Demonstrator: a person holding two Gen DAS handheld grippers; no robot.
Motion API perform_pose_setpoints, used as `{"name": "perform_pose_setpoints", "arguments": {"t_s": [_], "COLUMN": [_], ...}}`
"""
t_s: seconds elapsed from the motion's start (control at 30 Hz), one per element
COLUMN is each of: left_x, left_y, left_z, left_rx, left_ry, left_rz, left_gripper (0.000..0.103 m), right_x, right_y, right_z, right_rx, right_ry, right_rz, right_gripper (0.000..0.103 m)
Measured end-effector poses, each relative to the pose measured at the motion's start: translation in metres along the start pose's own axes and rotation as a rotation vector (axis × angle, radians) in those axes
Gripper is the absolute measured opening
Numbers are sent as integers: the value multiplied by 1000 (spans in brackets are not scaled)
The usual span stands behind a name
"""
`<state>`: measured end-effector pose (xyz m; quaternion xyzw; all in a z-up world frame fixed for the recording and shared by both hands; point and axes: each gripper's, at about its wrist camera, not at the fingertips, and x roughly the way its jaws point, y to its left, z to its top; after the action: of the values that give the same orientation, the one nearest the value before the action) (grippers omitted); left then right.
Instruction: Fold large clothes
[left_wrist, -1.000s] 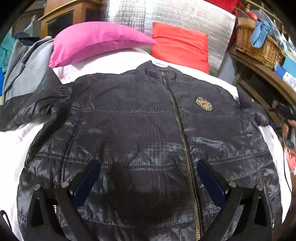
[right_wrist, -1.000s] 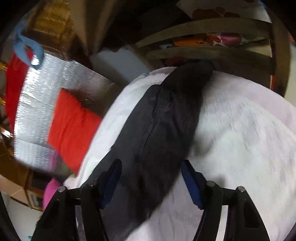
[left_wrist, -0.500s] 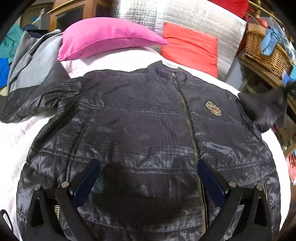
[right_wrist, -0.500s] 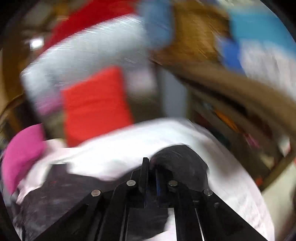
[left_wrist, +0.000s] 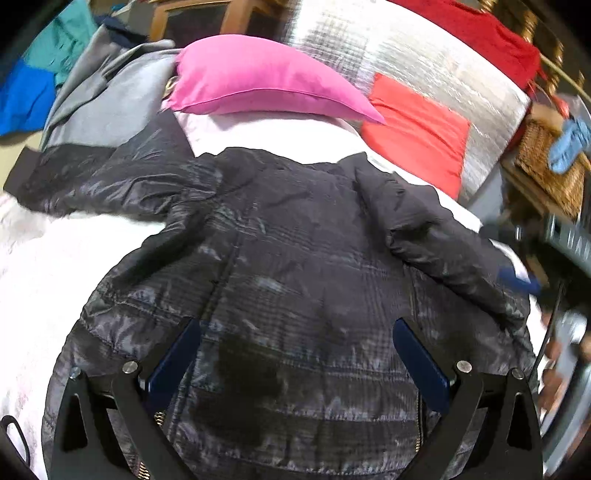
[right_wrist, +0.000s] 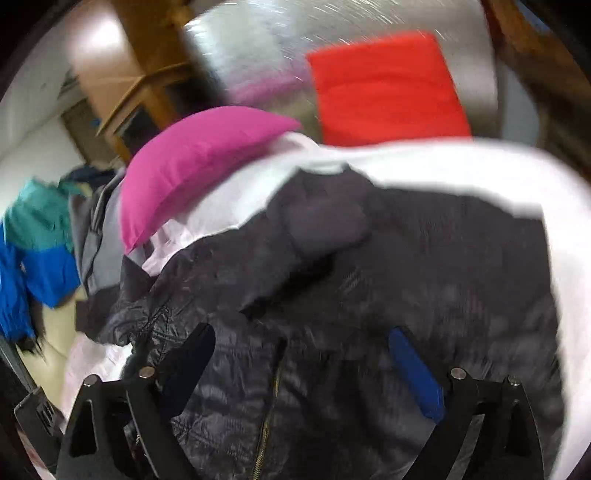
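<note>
White bedding (left_wrist: 55, 266) lies bare left of the black jacket (left_wrist: 295, 277); a pink pillow (left_wrist: 258, 79) and red cushion (left_wrist: 417, 136) block the far side.

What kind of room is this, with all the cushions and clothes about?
Most likely a lived-in bedroom. A dark jacket lies spread on a white bed cover, a pink pillow sits at its head, and a wicker basket stands alongside.

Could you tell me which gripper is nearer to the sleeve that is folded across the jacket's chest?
Right. The right gripper sits at the folded sleeve's cuff end, jaws opening with nothing between them. The left gripper hovers open over the jacket's hem, further from the sleeve.
</note>
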<state>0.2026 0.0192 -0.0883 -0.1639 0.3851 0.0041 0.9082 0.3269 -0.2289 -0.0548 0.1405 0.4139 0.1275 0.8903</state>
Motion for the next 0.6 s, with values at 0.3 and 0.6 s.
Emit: {"name": "perform_pose_setpoints", "arguments": {"t_s": [0.3, 0.6], "left_x": [0, -3], "left_y": [9, 17], "left_z": [4, 6], "left_rx": [-78, -108], "left_ry": [-6, -37], "left_rz": [-5, 45], "left_gripper": [103, 103], "right_x": [-20, 74], "right_y": [-64, -18], "right_z": [24, 71], "right_rx": [348, 327], "right_ry": [-69, 36], "right_rz": [151, 142], "right_gripper": [97, 82]}}
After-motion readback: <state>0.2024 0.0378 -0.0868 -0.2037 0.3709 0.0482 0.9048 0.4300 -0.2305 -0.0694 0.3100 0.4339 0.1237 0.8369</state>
